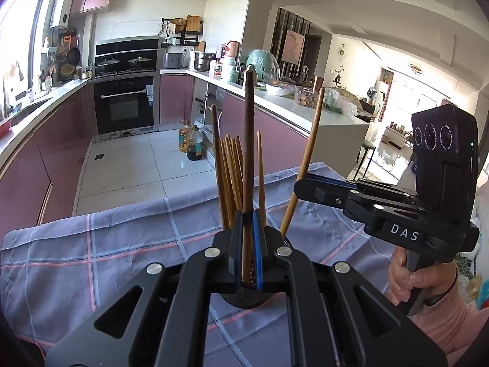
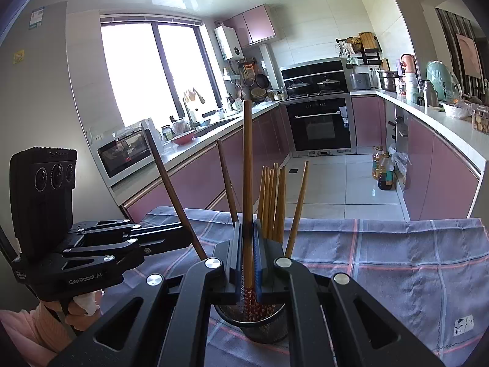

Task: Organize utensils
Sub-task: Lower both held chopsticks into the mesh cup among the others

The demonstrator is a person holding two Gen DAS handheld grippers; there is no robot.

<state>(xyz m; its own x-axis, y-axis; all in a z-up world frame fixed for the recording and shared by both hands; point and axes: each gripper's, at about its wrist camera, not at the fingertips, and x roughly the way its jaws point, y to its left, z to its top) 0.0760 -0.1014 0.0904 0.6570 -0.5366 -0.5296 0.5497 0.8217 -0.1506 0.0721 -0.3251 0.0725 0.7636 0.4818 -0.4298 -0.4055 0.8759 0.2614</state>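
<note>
The left gripper (image 1: 248,244) has its jaws clamped on a dark chopstick (image 1: 249,140), which stands nearly upright between the blue pads (image 1: 257,250); its patterned lower end shows between the fingers. Right under the jaws sits a black mesh cup (image 1: 244,301) on a checked cloth (image 1: 91,260), with a bunch of chopsticks (image 1: 232,177) standing in it at 11 o'clock of the grip.

The right gripper (image 2: 248,244) is likewise closed on a lighter chopstick (image 2: 247,165), held upright, its red patterned tip reaching into the cup (image 2: 259,321) below. A bunch (image 2: 272,202) stands in the cup at 1 o'clock of the jaws, one stick (image 2: 298,208) leaning out toward 2 o'clock.

In the left view the right gripper (image 1: 301,182) comes in from 3 o'clock, its chopstick (image 1: 305,159) slanting up. In the right view the left gripper (image 2: 189,232) enters from 9 o'clock, its chopstick (image 2: 174,195) tilted toward 11. The cloth (image 2: 397,260) covers the table; a kitchen lies beyond.
</note>
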